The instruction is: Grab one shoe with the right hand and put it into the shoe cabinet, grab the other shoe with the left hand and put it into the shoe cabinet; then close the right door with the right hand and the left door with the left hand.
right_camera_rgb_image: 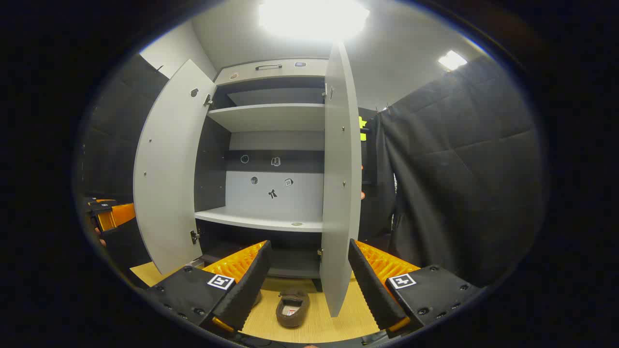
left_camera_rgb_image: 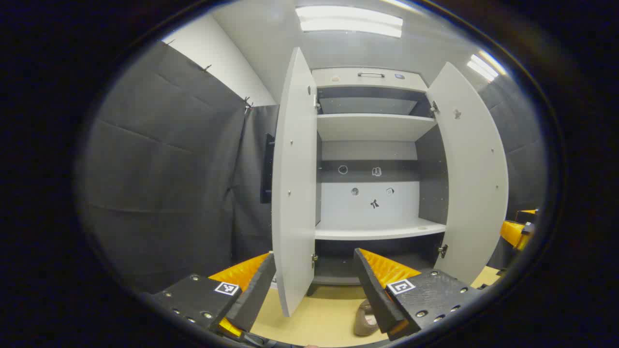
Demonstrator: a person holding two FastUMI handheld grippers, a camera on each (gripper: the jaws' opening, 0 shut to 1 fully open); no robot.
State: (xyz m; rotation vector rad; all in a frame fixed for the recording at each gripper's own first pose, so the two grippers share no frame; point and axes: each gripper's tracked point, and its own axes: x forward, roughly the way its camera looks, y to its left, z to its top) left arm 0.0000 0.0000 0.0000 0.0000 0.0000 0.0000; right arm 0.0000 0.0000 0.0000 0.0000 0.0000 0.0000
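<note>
In the left gripper view, the left hand-held gripper [left_camera_rgb_image: 314, 290] is spread wide and holds nothing. Its fingers sit on either side of the bottom edge of the left door [left_camera_rgb_image: 294, 193], which stands open. Past it is the shoe cabinet [left_camera_rgb_image: 377, 125], with bare white shelves inside. The right door [left_camera_rgb_image: 476, 179] is open too. A brown shoe [left_camera_rgb_image: 363, 320] lies on the wood floor [left_camera_rgb_image: 319, 319] in front of the cabinet, just beside the gripper's right finger.

In the right gripper view, the left door [right_camera_rgb_image: 167, 174] hangs open on the left side. The right hand-held gripper [right_camera_rgb_image: 309, 285] is also spread wide and holds nothing. A brown shoe [right_camera_rgb_image: 292, 307] lies on the floor between its fingers, not touching them, in front of the cabinet [right_camera_rgb_image: 271, 118]. The right door [right_camera_rgb_image: 342, 183] stands open just right of the shoe.
</note>
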